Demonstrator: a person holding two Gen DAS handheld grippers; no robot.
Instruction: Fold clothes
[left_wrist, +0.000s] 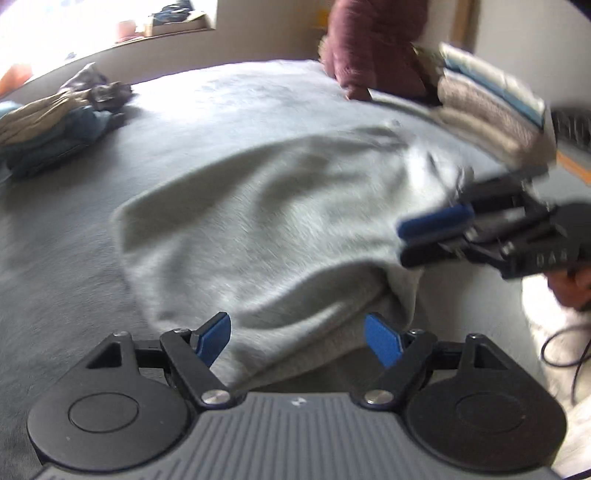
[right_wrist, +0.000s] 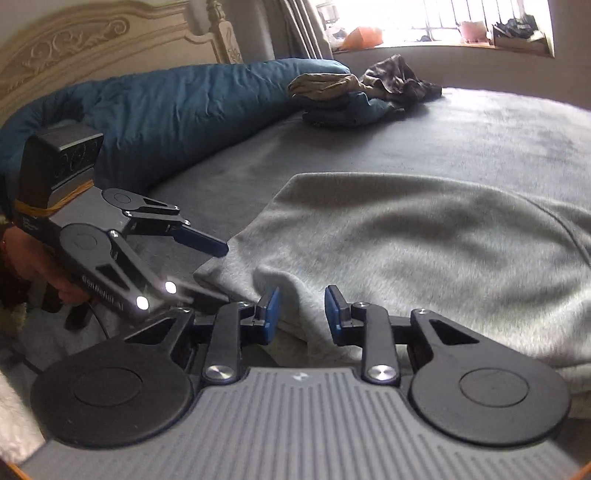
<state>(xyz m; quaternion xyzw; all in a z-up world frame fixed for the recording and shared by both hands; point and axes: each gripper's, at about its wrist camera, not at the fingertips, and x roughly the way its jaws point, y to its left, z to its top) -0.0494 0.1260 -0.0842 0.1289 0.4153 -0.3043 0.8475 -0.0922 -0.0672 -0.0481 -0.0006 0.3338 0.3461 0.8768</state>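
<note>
A light grey sweatshirt-like garment (left_wrist: 258, 229) (right_wrist: 424, 251) lies spread on the bed's grey blanket (left_wrist: 74, 258) (right_wrist: 480, 129), with folds along its near edge. My left gripper (left_wrist: 297, 332) (right_wrist: 210, 267) hovers over that near edge, jaws wide open and nothing pinched between them. My right gripper (right_wrist: 301, 314) (left_wrist: 400, 236) is at the garment's near corner beside it. Its blue pads (right_wrist: 271, 312) stand a narrow gap apart, over a raised fold of grey cloth that they do not press on.
A heap of unfolded clothes (left_wrist: 55, 125) (right_wrist: 362, 96) sits at the bed's far side. A stack of folded items (left_wrist: 491, 107) lies at the right edge, next to a person in a maroon top (left_wrist: 369, 44). A blue duvet (right_wrist: 166, 110) runs along the carved headboard (right_wrist: 92, 40).
</note>
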